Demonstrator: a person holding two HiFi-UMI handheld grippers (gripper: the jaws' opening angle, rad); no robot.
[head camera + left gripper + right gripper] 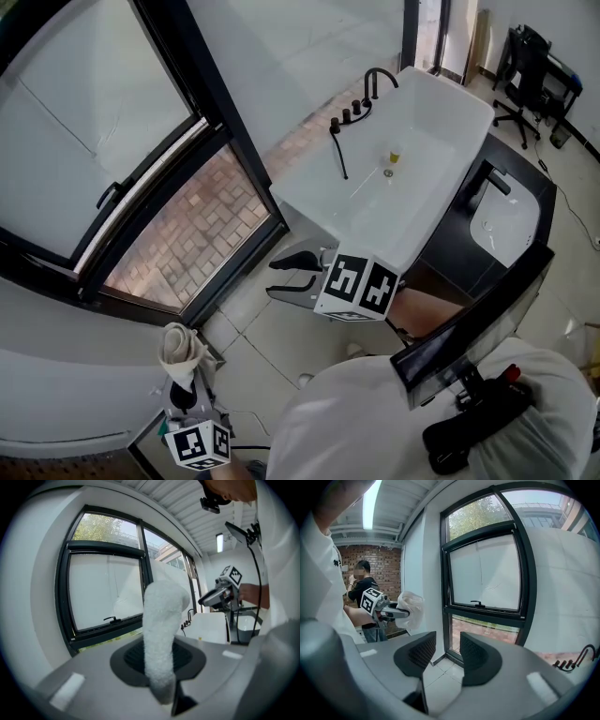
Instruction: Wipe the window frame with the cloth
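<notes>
The black window frame [202,127] runs across the left of the head view, its hinged pane carrying a small handle [111,194]. Low at the left, my left gripper [180,364] is shut on a white cloth [183,345], held off the frame. The left gripper view has that cloth [161,630] standing up between the jaws, with the window frame [105,549] behind it. My right gripper [283,277] hovers over the tiled floor near the frame's lower corner. It stands open in its own view [443,656], nothing between the jaws, facing the frame [485,611].
A white tub [412,173] with black taps [361,98] stands right of the window. A black-rimmed basin [506,220] sits further right, and an office chair [525,56] beyond. A person [361,585] stands by the brick wall behind the left gripper [382,607].
</notes>
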